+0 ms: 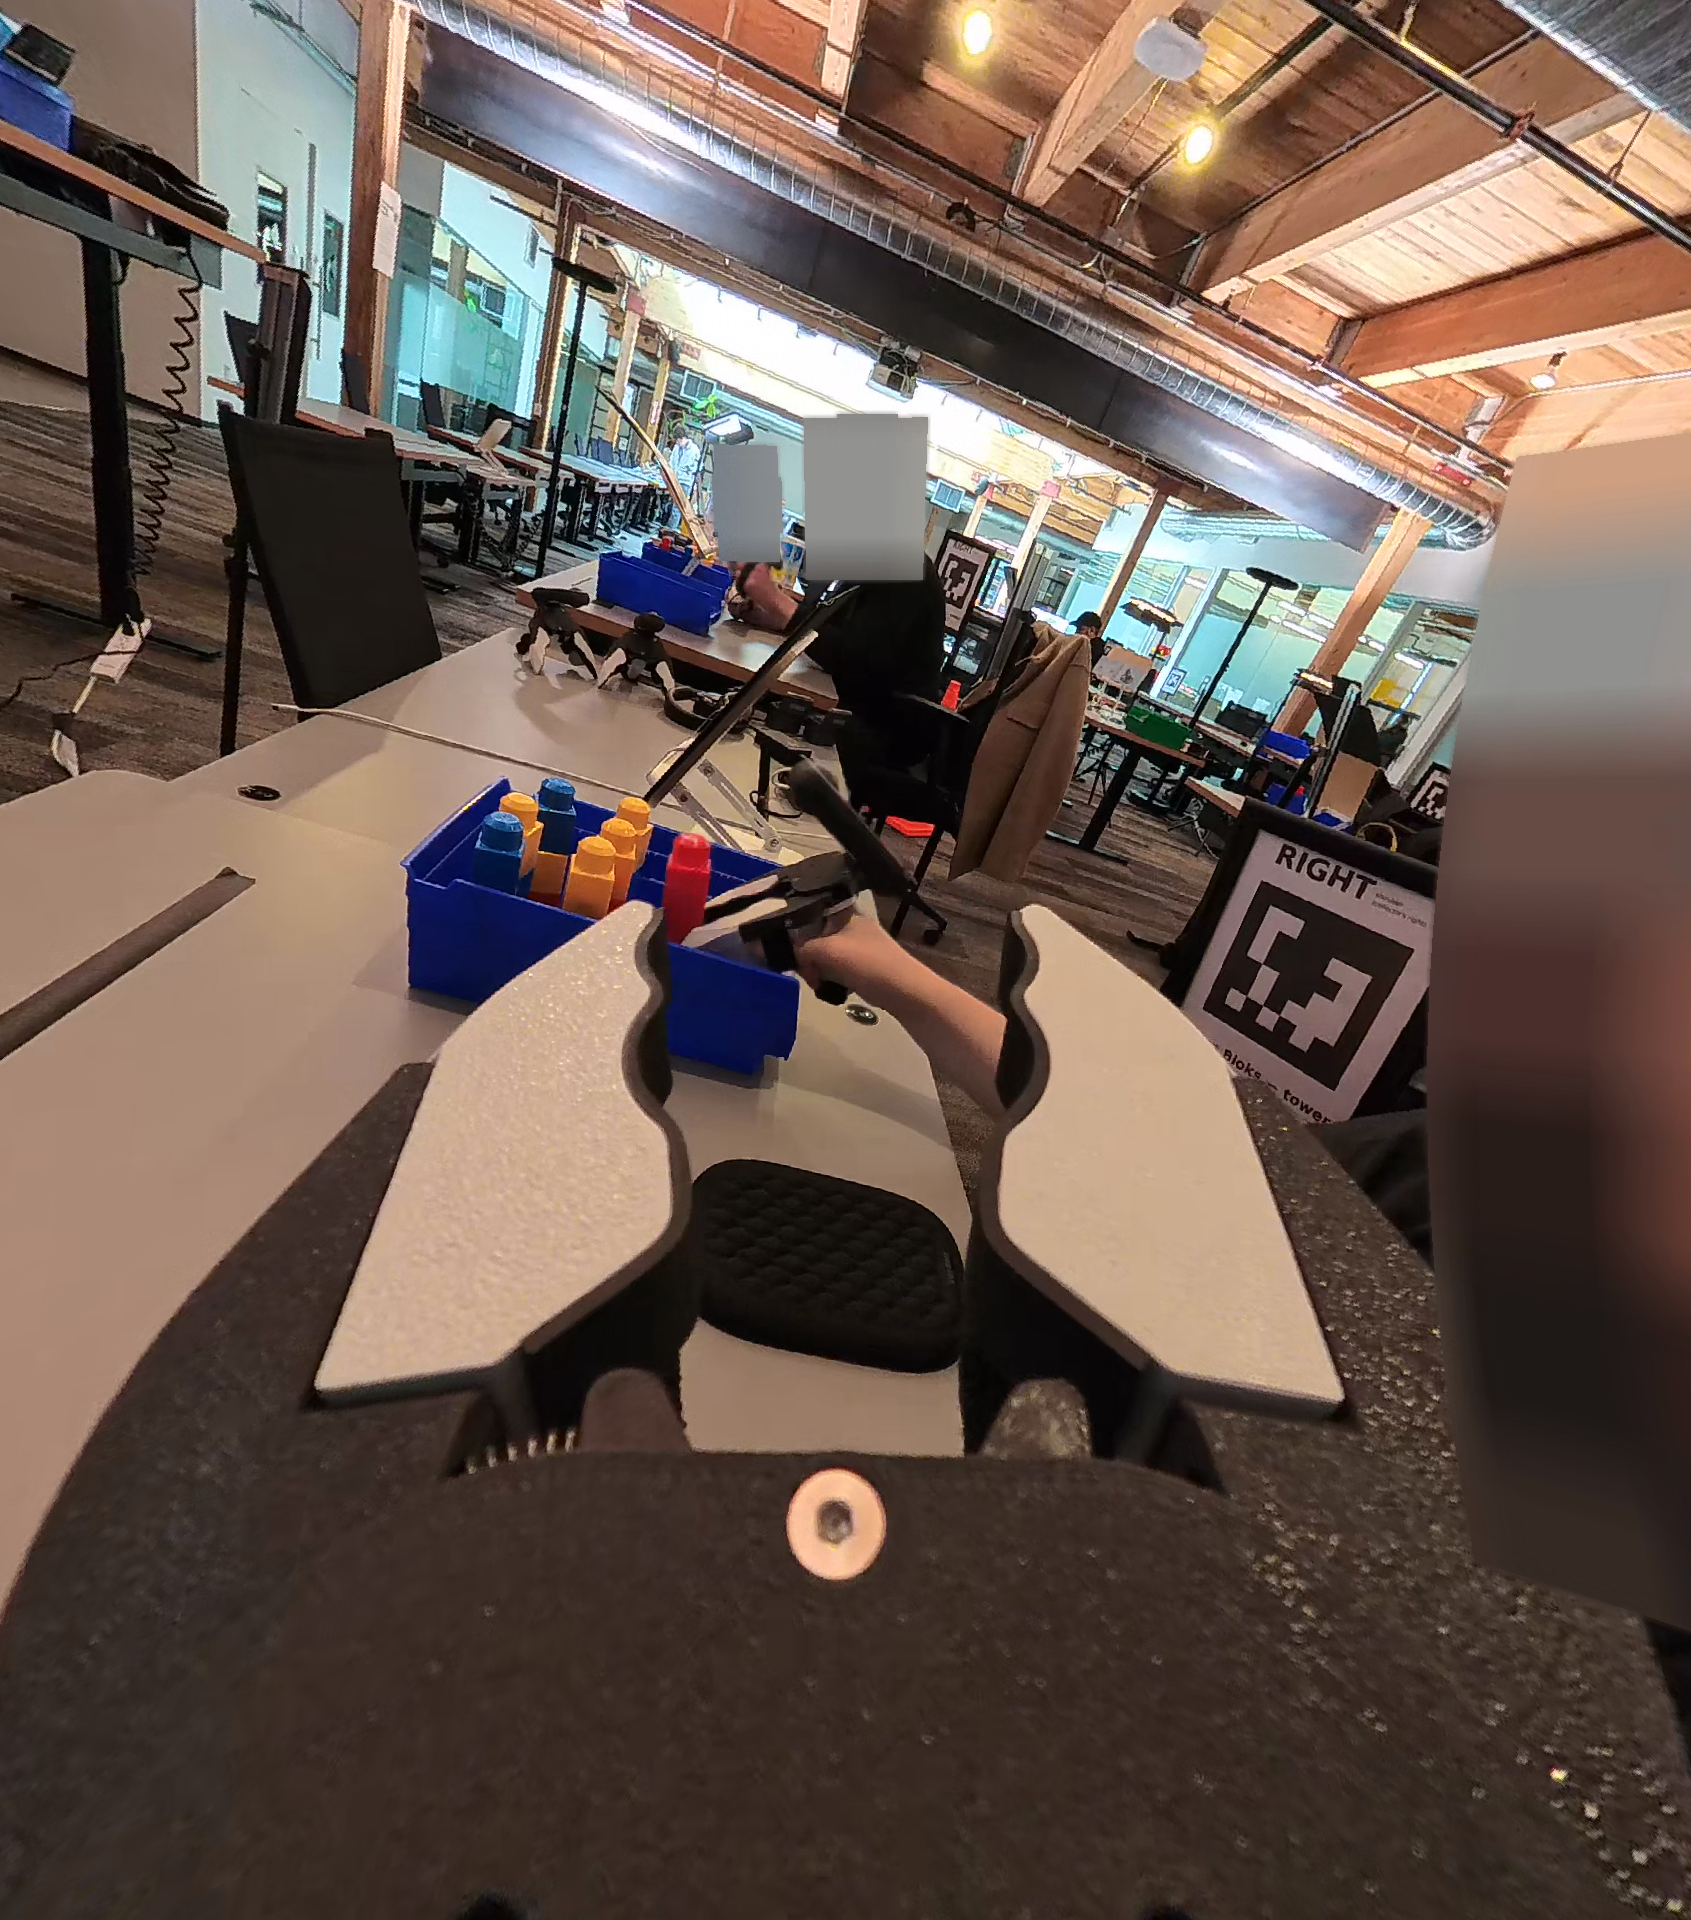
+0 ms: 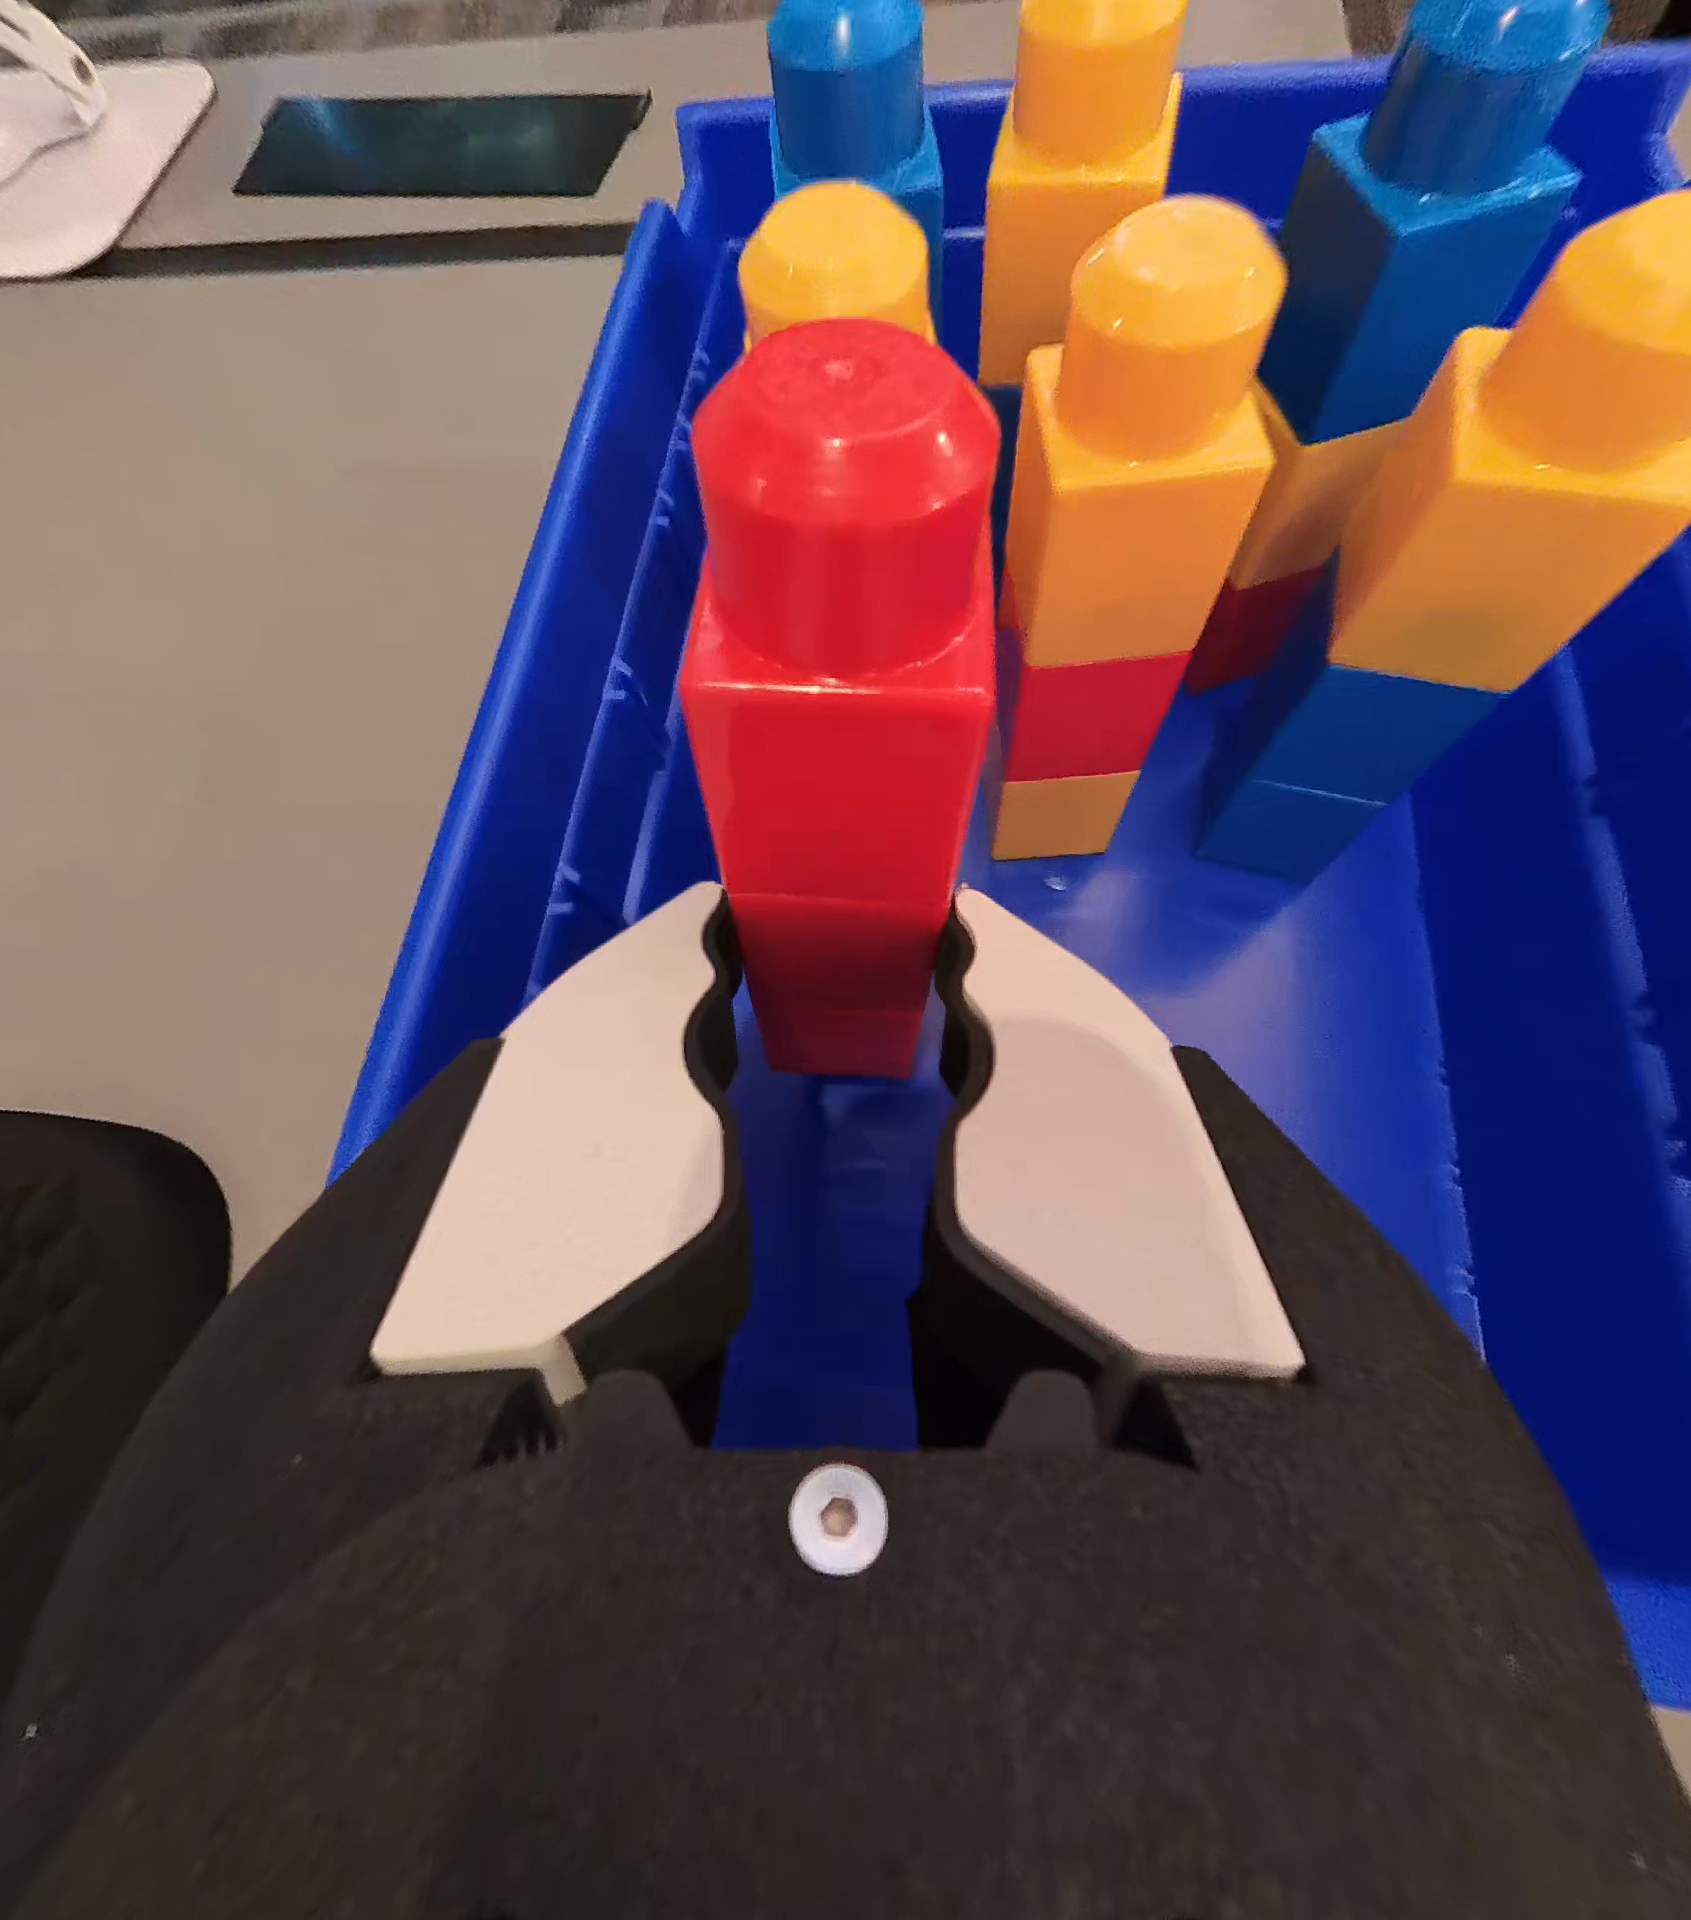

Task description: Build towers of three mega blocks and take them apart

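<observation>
Inside the blue bin (image 2: 1443, 1091), near its left wall, stands an all-red tower (image 2: 836, 727) of three blocks, upright. R gripper (image 2: 839, 935) has its tips pinched on both sides of the tower's lower blocks, fingers (image 2: 592, 1101) touching it. Other towers stand behind & to the right: yellow-red-yellow (image 2: 1121, 582) just beside the red one, yellow-over-blue (image 2: 1506, 520) leaning right, blue-topped (image 2: 1423, 239) ones further back. L gripper (image 1: 833, 971) hovers over the grey table (image 1: 93, 1091), well back from the bin, jaws spread wide w/ nothing between them. Black pad (image 1: 825, 1262) lies on the table below it.
</observation>
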A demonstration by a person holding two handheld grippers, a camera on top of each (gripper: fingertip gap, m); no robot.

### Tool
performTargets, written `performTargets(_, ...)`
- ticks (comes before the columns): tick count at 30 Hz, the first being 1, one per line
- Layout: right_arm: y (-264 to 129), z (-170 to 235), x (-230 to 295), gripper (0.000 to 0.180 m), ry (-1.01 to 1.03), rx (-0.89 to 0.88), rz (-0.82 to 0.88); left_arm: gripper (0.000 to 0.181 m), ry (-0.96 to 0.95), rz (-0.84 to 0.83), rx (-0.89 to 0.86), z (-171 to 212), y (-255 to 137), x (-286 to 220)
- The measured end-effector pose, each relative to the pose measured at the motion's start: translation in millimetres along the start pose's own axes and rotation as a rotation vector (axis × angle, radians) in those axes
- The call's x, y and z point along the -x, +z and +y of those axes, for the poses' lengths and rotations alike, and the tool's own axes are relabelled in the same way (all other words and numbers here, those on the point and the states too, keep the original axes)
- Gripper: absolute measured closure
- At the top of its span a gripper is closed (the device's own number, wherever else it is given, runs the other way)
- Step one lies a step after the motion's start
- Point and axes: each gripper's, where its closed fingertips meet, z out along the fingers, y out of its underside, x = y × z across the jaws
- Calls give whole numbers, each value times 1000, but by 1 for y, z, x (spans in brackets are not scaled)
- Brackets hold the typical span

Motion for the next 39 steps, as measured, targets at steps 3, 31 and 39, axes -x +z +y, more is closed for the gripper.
performTargets(3,9,8,-1,143,-28,52,39,120,2,-1,-5,-1,-1,0)
performTargets(31,6,26,-1,143,13,76,12,120,5,7,-25,-5,-7,-3)
performTargets(39,7,25,-1,143,-39,84,46,120,5,7,-20,-4,-6,-3)
